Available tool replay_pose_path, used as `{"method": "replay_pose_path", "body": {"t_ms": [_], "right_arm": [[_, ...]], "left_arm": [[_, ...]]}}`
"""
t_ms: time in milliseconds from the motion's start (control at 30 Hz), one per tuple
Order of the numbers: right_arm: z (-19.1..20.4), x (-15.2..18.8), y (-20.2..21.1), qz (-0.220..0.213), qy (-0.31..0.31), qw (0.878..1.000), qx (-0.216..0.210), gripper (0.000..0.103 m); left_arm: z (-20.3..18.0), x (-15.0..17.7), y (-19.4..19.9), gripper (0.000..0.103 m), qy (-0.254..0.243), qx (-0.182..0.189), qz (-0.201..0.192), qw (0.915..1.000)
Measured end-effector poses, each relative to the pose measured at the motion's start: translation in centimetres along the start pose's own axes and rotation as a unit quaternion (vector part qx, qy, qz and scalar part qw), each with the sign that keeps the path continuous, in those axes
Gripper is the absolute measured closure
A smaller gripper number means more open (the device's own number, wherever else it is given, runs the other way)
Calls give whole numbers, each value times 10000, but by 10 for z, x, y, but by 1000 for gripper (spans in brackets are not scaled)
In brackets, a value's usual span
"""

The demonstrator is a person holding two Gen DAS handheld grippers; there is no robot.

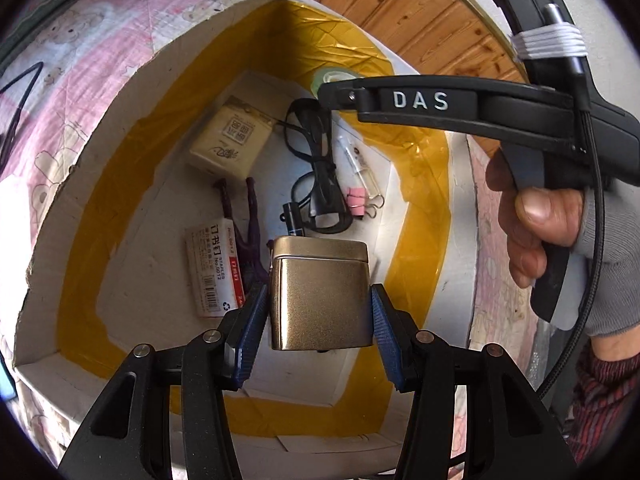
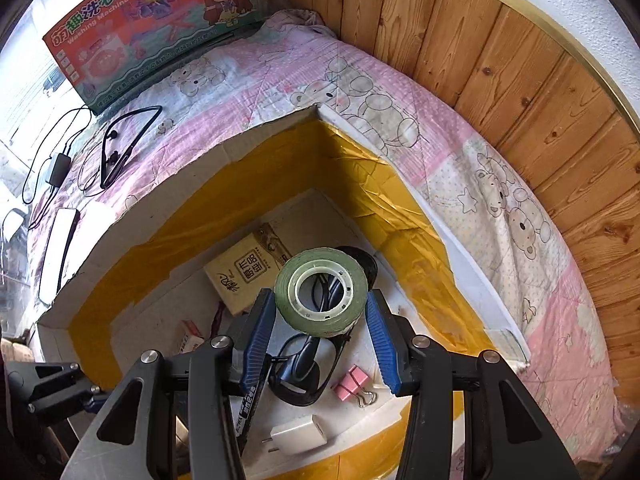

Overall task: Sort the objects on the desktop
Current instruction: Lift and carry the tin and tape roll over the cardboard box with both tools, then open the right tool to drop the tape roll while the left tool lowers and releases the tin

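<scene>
My left gripper (image 1: pixel 319 293) is shut on a gold metal tin (image 1: pixel 320 300), blue pads pressed on its two sides. It hangs upright over the white box lined with yellow tape (image 1: pixel 100 248). My right gripper (image 2: pixel 320 297) is shut on a green tape roll (image 2: pixel 322 293), held above the same box (image 2: pixel 400 216). In the left wrist view the right gripper's finger (image 1: pixel 420 100) reaches in from the right with a person's hand (image 1: pixel 532 224) on its handle. The tape roll (image 1: pixel 330 77) shows at its tip.
In the box lie a tissue pack (image 2: pixel 244 276), a coiled black cable (image 2: pixel 304 364), a pink binder clip (image 2: pixel 352 380), a white charger plug (image 2: pixel 298 436), a marker (image 2: pixel 250 408) and a staples box (image 1: pixel 216 272). Neckband earphones (image 2: pixel 116 152) and a toy carton (image 2: pixel 152 28) sit on the pink quilt. A wooden wall (image 2: pixel 520 80) stands behind.
</scene>
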State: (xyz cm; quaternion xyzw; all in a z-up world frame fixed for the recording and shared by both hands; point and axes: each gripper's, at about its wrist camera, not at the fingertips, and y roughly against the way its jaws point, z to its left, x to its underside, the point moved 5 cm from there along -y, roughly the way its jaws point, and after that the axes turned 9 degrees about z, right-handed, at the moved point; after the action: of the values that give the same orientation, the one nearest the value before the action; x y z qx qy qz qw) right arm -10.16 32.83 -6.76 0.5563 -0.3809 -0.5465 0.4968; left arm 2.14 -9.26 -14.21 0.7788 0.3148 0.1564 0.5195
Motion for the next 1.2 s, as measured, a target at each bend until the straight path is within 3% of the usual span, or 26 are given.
{"method": "replay_pose_path", "body": {"t_ms": [167,433,700,1000,1200], "right_arm": [[11,-15,-21,151,239,9995,146,55],[15,-31,-45,266,411,9982,347,55],[10,-39,-45,101,353,9984,422,54],[3,-20,-36,327,350,9986,224,49],[5,14,-19,474,709,9955,422,48]], "left_arm": [[7,1,-3,50,253,116,83,9996],[13,2,-5,50,329,-93,148,9993],[15,2,-3,49,315,-241,208,9990],[6,7,2,49,106,-518,159,9985],[-2,14,14,49,-17,-733,-43,9973]]}}
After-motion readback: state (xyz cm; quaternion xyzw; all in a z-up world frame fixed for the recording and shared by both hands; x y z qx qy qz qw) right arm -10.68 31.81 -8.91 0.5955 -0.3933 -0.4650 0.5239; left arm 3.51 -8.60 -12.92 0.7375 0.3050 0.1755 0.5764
